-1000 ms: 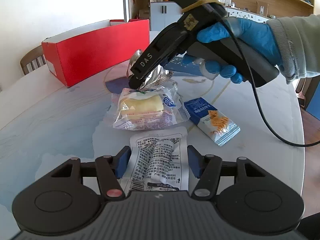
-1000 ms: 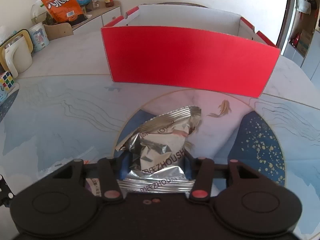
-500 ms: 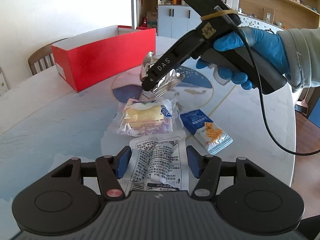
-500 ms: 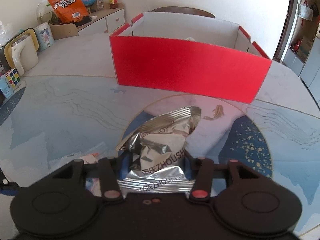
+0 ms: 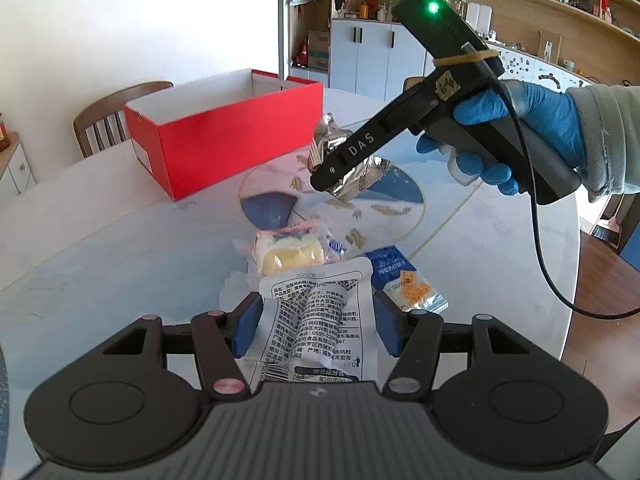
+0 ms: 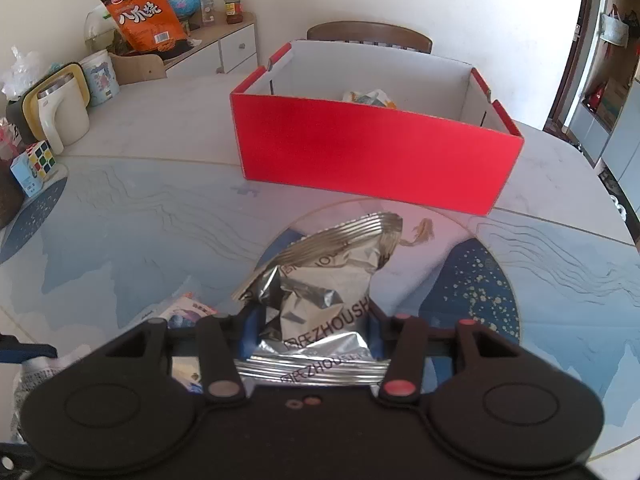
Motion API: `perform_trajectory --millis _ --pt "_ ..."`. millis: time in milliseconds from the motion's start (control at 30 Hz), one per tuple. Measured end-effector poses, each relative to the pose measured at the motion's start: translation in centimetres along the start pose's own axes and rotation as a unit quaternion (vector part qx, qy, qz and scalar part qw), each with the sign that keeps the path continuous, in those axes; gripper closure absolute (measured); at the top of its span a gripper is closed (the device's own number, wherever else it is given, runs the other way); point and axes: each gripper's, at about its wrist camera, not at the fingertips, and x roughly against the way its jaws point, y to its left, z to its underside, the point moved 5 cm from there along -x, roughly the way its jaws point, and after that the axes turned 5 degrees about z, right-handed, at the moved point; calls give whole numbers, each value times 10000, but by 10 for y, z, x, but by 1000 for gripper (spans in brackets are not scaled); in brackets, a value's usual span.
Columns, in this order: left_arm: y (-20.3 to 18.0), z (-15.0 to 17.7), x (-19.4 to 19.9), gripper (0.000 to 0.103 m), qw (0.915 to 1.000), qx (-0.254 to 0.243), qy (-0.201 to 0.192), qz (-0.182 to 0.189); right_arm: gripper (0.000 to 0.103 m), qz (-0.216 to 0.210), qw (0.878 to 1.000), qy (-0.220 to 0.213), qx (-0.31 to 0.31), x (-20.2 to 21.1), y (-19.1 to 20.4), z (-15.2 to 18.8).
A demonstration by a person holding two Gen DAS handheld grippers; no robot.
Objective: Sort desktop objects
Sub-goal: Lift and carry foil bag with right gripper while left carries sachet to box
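Observation:
My left gripper (image 5: 318,326) is shut on a white packet with black print (image 5: 320,312), held above the table. A clear-wrapped yellow cake (image 5: 288,254) and a blue cracker packet (image 5: 404,284) lie on the table below it. My right gripper (image 6: 312,328) is shut on a crumpled silver foil packet (image 6: 320,300). In the left wrist view a blue-gloved hand (image 5: 520,120) carries it, with the silver foil packet (image 5: 352,168) hanging in the air. The open red box (image 6: 372,152) stands beyond on the table, with a packet (image 6: 370,98) inside.
The round marble table (image 6: 140,208) carries a cream mug (image 6: 60,116) and a colour cube (image 6: 40,158) at its left. A wooden chair (image 5: 108,120) stands behind the box. A black cable (image 5: 548,264) hangs from the right gripper. A side cabinet holds an orange snack bag (image 6: 140,16).
Both grippers have risen with their packets, so the table and the items on it look farther below. The red box's inside has come into the right wrist view.

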Motion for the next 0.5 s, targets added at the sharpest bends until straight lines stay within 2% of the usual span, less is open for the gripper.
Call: perform_trajectory --millis 500 --pt "12 -57 -4 44 9989 -95 -373 -264 53 -70 9999 -98 -119 27 -9 -11"
